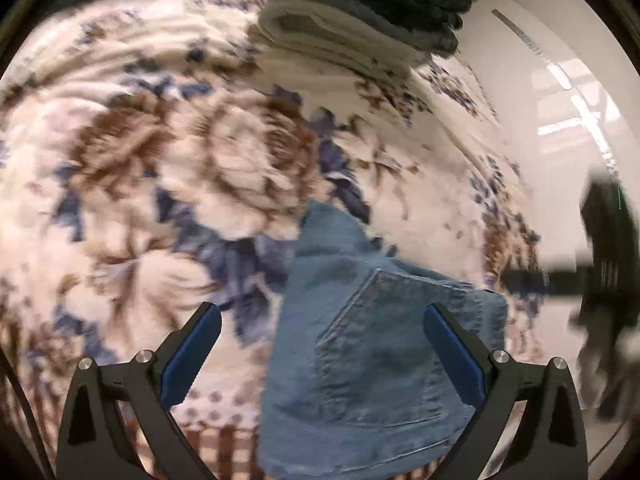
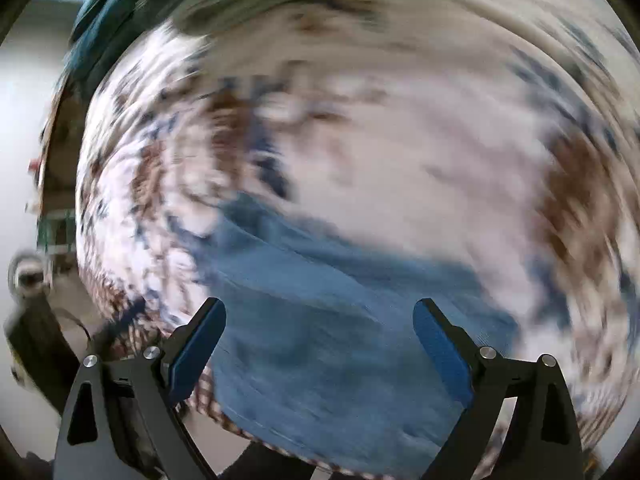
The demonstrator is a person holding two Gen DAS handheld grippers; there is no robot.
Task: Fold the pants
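Both tools wide open, holding nothing: left tool (image 1: 322, 320), right tool (image 2: 320, 316). Jeans (image 1: 372, 364) look folded on the floral blanket (image 1: 160, 152); next probably stacking them onto the far pile (image 1: 352, 28).

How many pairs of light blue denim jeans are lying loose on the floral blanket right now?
1: the light blue denim jeans lie on the floral blanket beneath both open grippers. The folded stack may hide more.
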